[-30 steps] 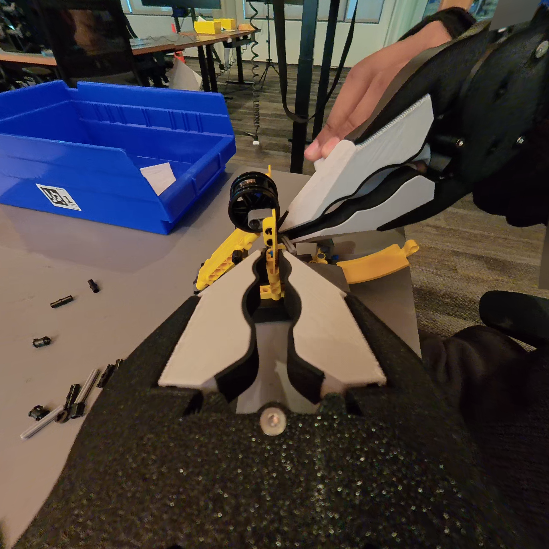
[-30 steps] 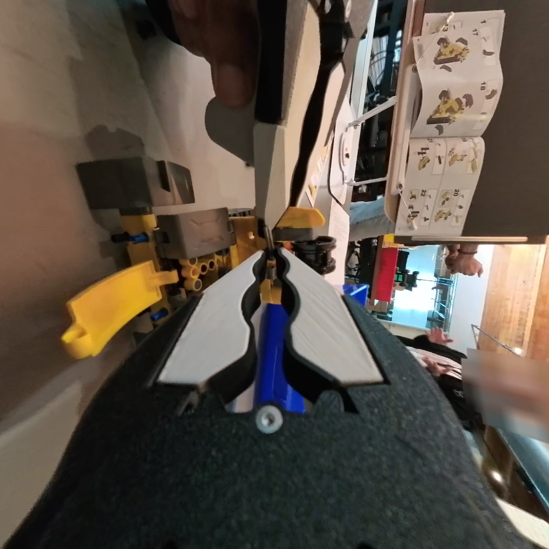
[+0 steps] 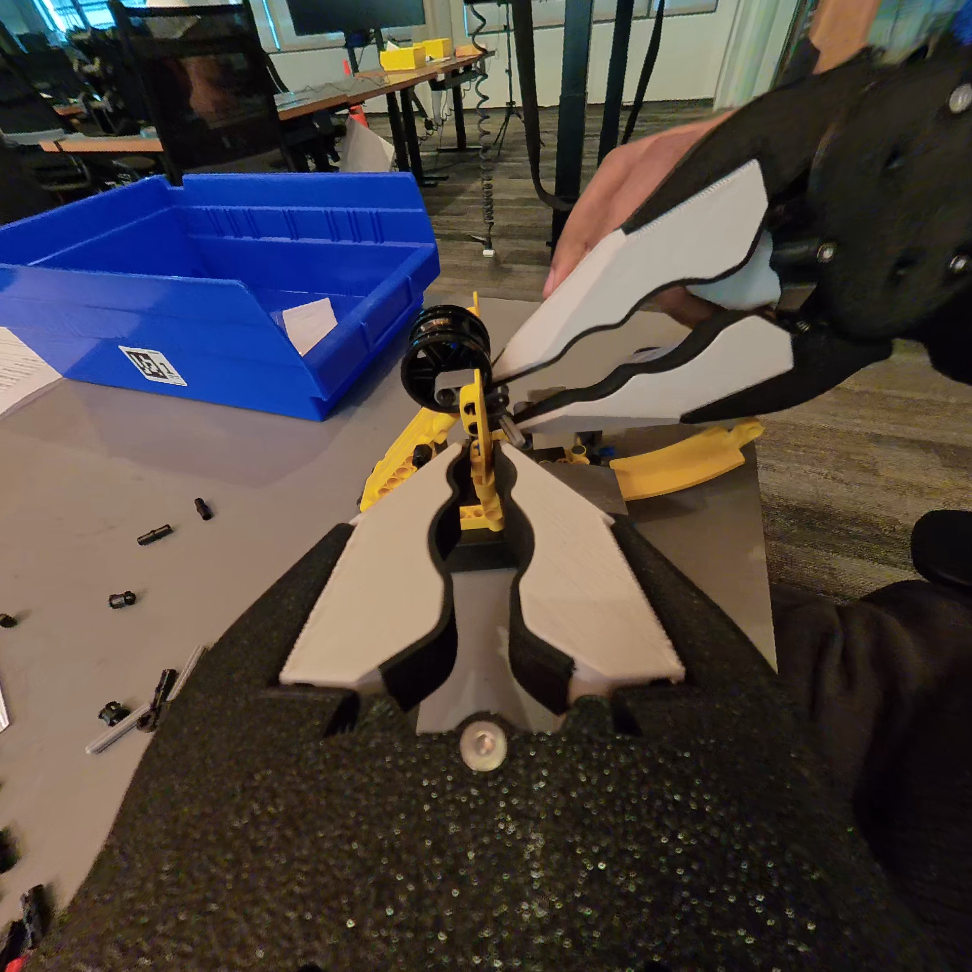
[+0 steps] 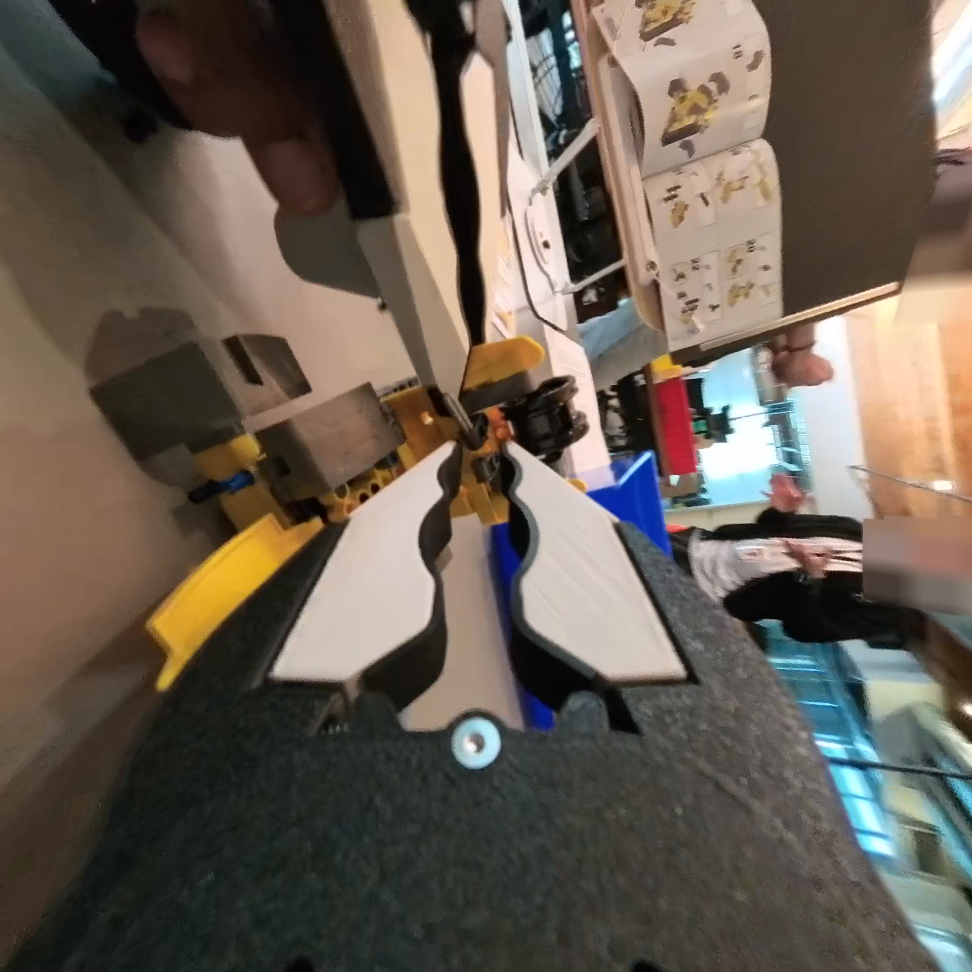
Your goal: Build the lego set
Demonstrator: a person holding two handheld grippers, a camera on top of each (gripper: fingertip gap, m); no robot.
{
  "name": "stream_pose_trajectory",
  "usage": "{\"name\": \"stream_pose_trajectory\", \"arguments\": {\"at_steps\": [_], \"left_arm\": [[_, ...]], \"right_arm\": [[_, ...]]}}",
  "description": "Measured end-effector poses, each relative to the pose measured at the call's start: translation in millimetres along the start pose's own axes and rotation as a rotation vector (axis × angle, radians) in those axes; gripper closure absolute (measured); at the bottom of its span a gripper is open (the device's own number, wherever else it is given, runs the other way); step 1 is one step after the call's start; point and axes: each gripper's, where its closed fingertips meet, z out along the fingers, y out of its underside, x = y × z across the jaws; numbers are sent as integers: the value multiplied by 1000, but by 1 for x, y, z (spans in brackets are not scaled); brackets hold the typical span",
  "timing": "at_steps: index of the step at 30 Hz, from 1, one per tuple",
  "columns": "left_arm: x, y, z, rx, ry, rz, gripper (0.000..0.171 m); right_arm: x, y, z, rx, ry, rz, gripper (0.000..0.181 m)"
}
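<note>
A yellow-and-grey brick model (image 3: 573, 452) stands on the grey table (image 3: 210, 473), with a black wheel hub (image 3: 444, 363) at its far end. My left gripper (image 3: 481, 455) is shut on an upright yellow beam (image 3: 476, 415) of the model. My right gripper (image 3: 505, 397) reaches in from the right, its tips beside the beam's top and a short grey axle (image 3: 511, 423). In the right wrist view my right gripper (image 4: 481, 452) has its jaws slightly parted around a small black connector (image 4: 484, 465) on the model. The left gripper (image 4: 465, 363) comes down from above.
A blue bin (image 3: 210, 294) with a white paper in it sits at the back left. Loose black pins (image 3: 155, 534) and a grey axle lie on the left of the table. A yellow curved panel (image 3: 684, 463) juts right. An open instruction booklet (image 4: 710, 184) stands behind; a person (image 4: 789, 568) is farther off. My left and right fingertips are right by each other.
My right gripper's jaws have parted a little and it has tilted. My left gripper still holds the yellow beam in the same place.
</note>
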Motion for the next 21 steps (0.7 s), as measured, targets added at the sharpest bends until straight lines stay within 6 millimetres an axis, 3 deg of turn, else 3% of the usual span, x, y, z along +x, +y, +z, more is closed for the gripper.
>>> {"name": "stream_pose_trajectory", "arguments": {"at_steps": [4, 11, 21], "left_arm": [[-1, 0, 0, 0, -4, -4, 164], [-2, 1, 0, -9, -75, 68, 162], [-1, 2, -1, -12, -39, 11, 164]], "right_arm": [[-1, 4, 4, -41, 74, -149, 169], [0, 2, 3, -47, 63, -234, 174], [-1, 1, 2, -113, -12, -205, 175]]}}
